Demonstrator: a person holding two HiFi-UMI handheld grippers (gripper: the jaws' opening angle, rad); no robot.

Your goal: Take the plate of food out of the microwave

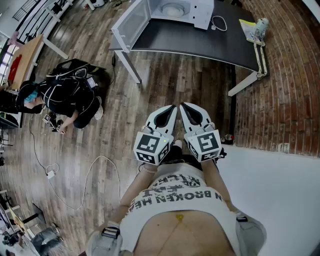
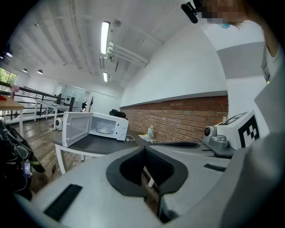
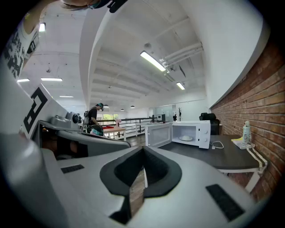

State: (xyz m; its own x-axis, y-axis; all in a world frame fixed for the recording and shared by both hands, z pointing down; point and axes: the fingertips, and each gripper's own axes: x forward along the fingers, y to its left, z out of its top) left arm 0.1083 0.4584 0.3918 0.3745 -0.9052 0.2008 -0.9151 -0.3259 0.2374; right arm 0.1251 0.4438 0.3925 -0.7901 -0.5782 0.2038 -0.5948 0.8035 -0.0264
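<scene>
- The plate [image 3: 186, 138] lies inside the microwave [image 3: 191, 133], whose door [image 3: 158, 134] stands open; both grippers are held well short of the microwave.
- The jaws of the left gripper [image 2: 143, 149] and right gripper [image 3: 142, 151] are seen pressed together, nothing between them.
- If the jaws are not opened first, the plate could be shoved deeper or tipped.
- The door could be knocked on approach.
- The plate looks round, pale, smooth and probably slippery; the microwave is a white box on a dark matte table [image 3: 231, 156].

microwave [image 1: 202, 14]: cut by top edge | plate [image 3: 185, 138]: contents probably too small to tell
</scene>
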